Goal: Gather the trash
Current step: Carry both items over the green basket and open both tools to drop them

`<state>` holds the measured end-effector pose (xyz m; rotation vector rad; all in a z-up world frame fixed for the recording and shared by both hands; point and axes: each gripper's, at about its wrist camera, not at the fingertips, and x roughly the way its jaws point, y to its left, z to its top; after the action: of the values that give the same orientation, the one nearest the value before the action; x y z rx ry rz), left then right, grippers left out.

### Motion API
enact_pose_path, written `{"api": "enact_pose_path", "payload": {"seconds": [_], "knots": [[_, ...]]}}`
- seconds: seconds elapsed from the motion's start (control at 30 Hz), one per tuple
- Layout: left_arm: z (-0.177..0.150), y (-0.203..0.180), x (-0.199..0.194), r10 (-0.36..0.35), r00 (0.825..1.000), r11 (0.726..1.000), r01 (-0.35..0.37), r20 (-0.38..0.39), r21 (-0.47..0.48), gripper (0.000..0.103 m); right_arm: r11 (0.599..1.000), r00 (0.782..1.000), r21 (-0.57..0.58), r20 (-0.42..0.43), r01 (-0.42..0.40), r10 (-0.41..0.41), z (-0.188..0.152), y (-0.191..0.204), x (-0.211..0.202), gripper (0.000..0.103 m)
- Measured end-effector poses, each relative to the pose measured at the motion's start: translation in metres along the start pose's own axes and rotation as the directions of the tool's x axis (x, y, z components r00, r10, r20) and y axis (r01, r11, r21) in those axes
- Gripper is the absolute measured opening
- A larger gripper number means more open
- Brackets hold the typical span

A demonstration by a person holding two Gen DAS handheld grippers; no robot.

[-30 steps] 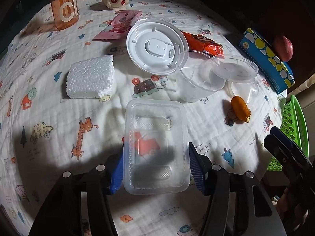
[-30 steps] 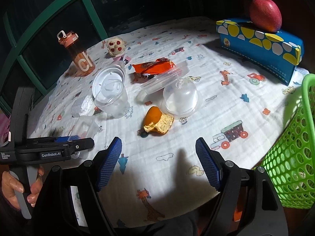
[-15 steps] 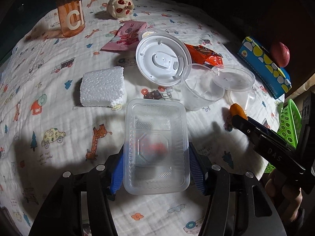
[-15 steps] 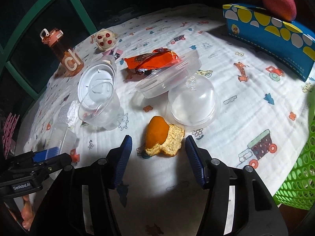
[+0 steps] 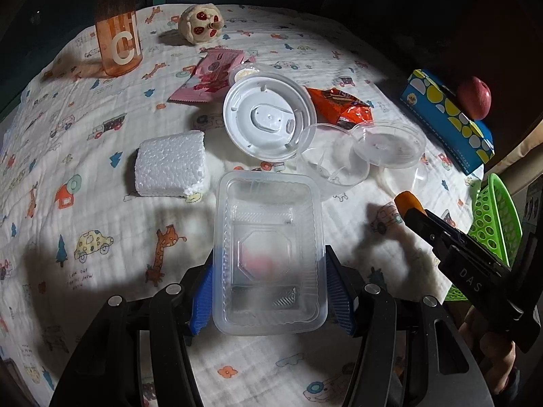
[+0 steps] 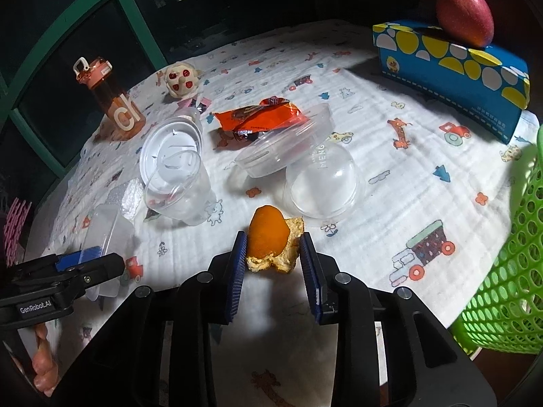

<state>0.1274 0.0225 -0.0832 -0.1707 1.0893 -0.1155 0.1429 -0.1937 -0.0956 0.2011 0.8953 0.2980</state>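
Note:
My left gripper (image 5: 268, 291) is shut on a clear rectangular plastic container (image 5: 268, 251) and holds it just above the patterned cloth; the container also shows in the right wrist view (image 6: 108, 230). My right gripper (image 6: 273, 264) has its blue pads on both sides of an orange peel (image 6: 269, 237) lying on the cloth, the jaws close around it with small gaps. The peel's tip shows in the left wrist view (image 5: 407, 201). A green mesh basket (image 6: 509, 264) stands at the right edge, also visible in the left wrist view (image 5: 495, 217).
On the cloth lie a foam block (image 5: 171, 164), white lid (image 5: 268, 115), clear cup (image 5: 331, 166), clear round lid (image 5: 388, 144), dome lid (image 6: 324, 183), orange wrapper (image 6: 261, 118), pink wrapper (image 5: 212, 78). An orange bottle (image 5: 117, 23), toy (image 5: 200, 23), blue box (image 6: 451, 64) with apple (image 6: 463, 13) stand behind.
My right gripper moved forward to the orange peel and narrowed its jaws around it. My left gripper lifted the clear container slightly and drew back.

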Motion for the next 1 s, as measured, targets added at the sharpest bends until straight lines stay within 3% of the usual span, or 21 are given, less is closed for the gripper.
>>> {"api": "enact_pose_path", "payload": {"seconds": [0.27,0.5,0.7,1.0], "knots": [[0.006,-0.040,-0.010,-0.051,0.999,0.997,0.050,0.016,0.064,0.056,1.000,0.995,0.013,0.095,-0.017,0.015,-0.002,-0.018,-0.054,0.031],[0.014,-0.102,-0.012,-0.115,0.993,0.980,0.111,0.014,0.162,0.056,0.996,0.985,0.074,0.164,0.048,-0.060,-0.007,-0.064,-0.101,0.031],[0.018,-0.167,-0.010,-0.175,0.984,0.949,0.172,-0.012,0.265,0.056,0.977,0.966,0.156,0.195,0.143,-0.173,-0.016,-0.121,-0.137,0.031],[0.024,-0.260,-0.010,-0.242,0.969,0.887,0.239,-0.041,0.396,0.056,0.930,0.939,0.257,0.154,0.262,-0.307,-0.040,-0.195,-0.166,0.033]]}}
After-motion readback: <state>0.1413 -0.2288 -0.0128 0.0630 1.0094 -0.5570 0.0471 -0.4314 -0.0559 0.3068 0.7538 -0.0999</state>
